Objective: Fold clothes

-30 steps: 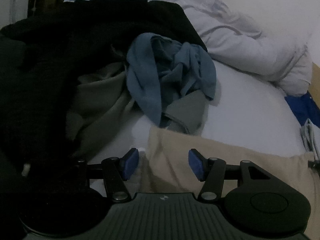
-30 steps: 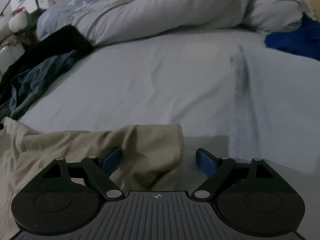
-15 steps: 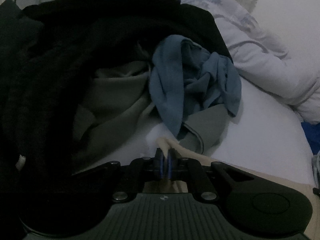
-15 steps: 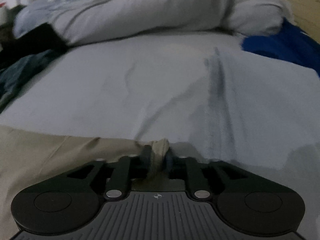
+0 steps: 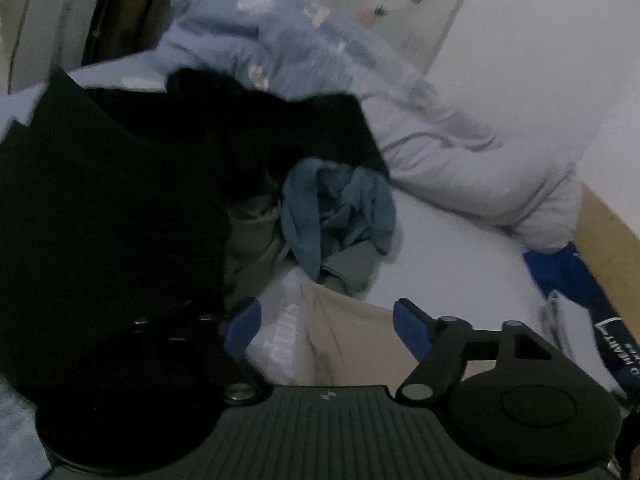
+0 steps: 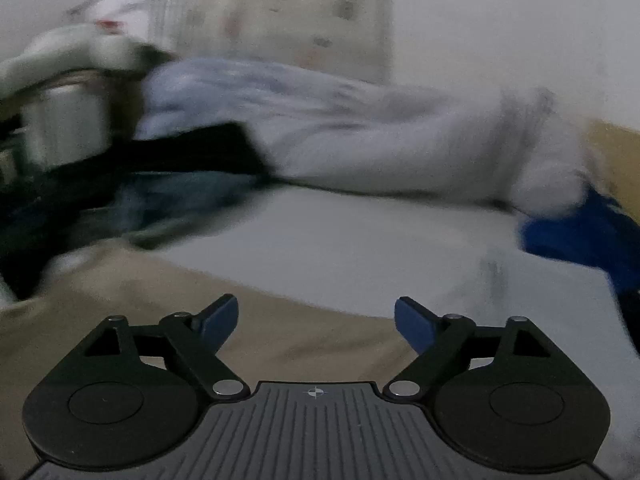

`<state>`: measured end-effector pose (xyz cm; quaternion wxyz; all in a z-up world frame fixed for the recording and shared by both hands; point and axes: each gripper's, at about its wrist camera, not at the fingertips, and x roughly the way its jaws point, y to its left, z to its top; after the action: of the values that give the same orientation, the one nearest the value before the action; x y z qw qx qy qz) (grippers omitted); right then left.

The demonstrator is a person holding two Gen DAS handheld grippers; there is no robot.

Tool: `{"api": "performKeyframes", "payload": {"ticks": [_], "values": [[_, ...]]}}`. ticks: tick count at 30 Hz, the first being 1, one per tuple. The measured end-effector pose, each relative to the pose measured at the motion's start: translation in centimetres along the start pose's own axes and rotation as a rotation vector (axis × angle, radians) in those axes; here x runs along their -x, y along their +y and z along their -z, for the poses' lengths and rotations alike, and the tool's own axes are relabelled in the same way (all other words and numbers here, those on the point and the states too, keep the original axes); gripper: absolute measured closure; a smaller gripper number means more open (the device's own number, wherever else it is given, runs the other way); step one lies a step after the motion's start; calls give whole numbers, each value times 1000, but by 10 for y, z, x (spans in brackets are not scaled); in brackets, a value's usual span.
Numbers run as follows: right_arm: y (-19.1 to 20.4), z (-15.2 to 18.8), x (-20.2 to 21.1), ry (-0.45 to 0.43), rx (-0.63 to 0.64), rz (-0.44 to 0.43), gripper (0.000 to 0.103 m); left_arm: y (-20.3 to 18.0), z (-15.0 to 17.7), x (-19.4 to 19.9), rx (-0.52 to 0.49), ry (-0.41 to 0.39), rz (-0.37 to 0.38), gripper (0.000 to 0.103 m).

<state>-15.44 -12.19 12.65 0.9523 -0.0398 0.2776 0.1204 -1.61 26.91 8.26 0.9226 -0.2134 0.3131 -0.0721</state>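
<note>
You've got a bed (image 5: 448,264) under a white sheet, with a rumpled pale duvet (image 5: 460,148) bunched across the upper right of the left wrist frame. Pale wall (image 6: 500,20) behind it. In the right wrist frame, a blurred metal pot (image 6: 64,128) sits at the left edge.

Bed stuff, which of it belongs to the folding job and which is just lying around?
Job: beige garment, blue garment, black clothes, olive garment.
Lying around: duvet, bright blue cloth, metal pot.
</note>
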Motion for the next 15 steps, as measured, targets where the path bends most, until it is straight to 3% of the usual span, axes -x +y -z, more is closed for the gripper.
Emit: {"api": "performKeyframes", "payload": {"ticks": [4, 7, 11, 15], "values": [[108, 18, 10, -10, 133, -164, 13, 4, 8, 53, -11, -37, 32, 17], [181, 32, 7, 7, 158, -264, 13, 12, 14, 84, -11, -56, 37, 17], [262, 51, 2, 30, 223, -298, 12, 26, 18, 109, -12, -69, 26, 16], [315, 73, -8, 29, 346, -253, 12, 42, 21, 125, 8, -82, 20, 16]]}}
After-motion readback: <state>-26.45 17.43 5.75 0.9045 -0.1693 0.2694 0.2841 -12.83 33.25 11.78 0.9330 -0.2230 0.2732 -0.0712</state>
